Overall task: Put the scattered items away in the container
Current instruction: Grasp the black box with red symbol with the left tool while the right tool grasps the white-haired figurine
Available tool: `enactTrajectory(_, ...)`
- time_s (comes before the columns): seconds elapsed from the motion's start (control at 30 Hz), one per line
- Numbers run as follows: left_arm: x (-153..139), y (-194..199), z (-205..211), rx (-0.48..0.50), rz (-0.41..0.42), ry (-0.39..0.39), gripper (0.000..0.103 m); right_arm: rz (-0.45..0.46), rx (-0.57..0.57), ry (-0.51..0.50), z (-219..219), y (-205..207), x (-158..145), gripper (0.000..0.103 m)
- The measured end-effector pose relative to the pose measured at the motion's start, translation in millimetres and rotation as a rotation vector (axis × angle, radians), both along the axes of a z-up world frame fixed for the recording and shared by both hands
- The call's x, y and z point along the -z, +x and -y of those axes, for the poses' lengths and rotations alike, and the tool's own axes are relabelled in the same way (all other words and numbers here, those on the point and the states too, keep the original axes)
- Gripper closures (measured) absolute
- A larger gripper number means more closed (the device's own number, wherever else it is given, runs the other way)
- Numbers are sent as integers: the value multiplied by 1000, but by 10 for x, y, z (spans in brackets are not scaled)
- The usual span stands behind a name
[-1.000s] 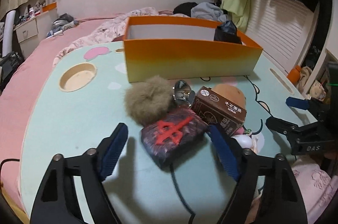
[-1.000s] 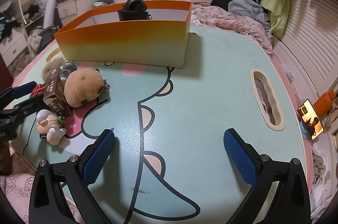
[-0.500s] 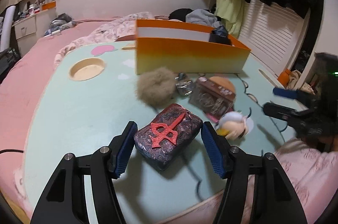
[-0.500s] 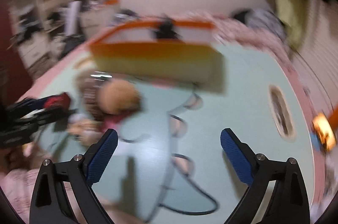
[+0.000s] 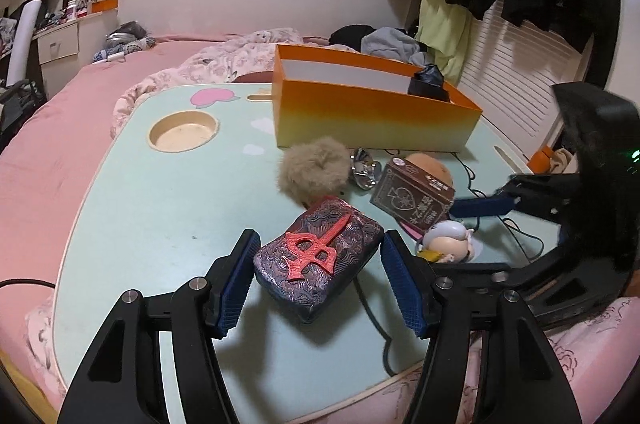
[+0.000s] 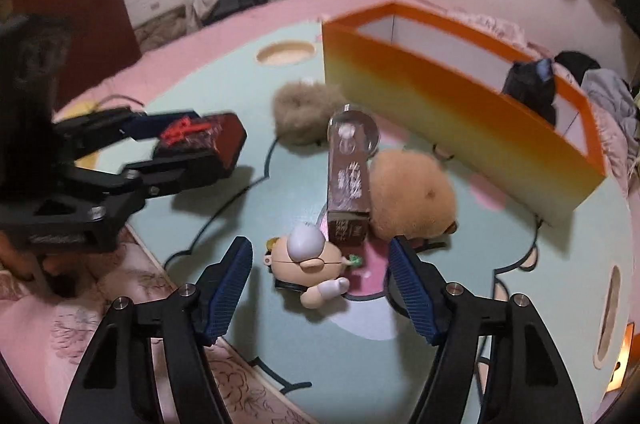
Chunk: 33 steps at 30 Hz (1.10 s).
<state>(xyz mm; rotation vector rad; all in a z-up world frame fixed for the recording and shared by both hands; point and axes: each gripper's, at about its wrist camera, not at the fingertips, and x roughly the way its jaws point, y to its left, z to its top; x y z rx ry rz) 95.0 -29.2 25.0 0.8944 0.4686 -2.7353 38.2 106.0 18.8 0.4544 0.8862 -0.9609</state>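
My left gripper [image 5: 318, 274] holds a dark patterned case with a red emblem [image 5: 320, 256] lifted above the pale green table [image 5: 160, 208]; the left pad touches it, a small gap shows at the right pad. It also shows in the right wrist view [image 6: 196, 140]. My right gripper [image 6: 320, 288] is open around a small bald figurine [image 6: 310, 264]. A brown card box [image 6: 347, 180], tan plush ball [image 6: 408, 196], grey-brown fluffy pompom [image 6: 304, 112] and shiny metal piece [image 6: 352, 128] lie nearby. The orange box [image 5: 372, 120] stands behind, with a black item [image 5: 428, 84] inside.
The table has a round cup recess [image 5: 183, 135] at far left and a slot [image 6: 608, 308] at the right. A black cable [image 5: 384, 340] runs over the front edge. Pink bedding [image 5: 48, 128] surrounds the table.
My left gripper closed in on the dark case and lifted it off the table. My right gripper swung left and now frames the figurine.
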Motion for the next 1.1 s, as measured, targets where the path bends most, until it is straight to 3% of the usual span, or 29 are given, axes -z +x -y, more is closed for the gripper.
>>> enactTrajectory(0.13, 0, -7, -55, 16, -1, 6, 40, 61, 56, -26, -97, -153, -40, 56)
enactTrajectory(0.3, -11, -58, -257, 63, 2, -29, 40, 145, 271, -94, -221, -640, -115, 56)
enactTrajectory(0.4, -1, -101, -385, 96, 12, -61, 40, 179, 329, -108, -240, -815, -143, 56)
enactTrajectory(0.57, 38, -160, -522, 128, 41, -106, 40, 168, 314, -101, -287, -770, -131, 56)
enactTrajectory(1.1, 81, -173, -523, 127, 57, -91, 40, 164, 307, -101, -320, -741, -87, 56)
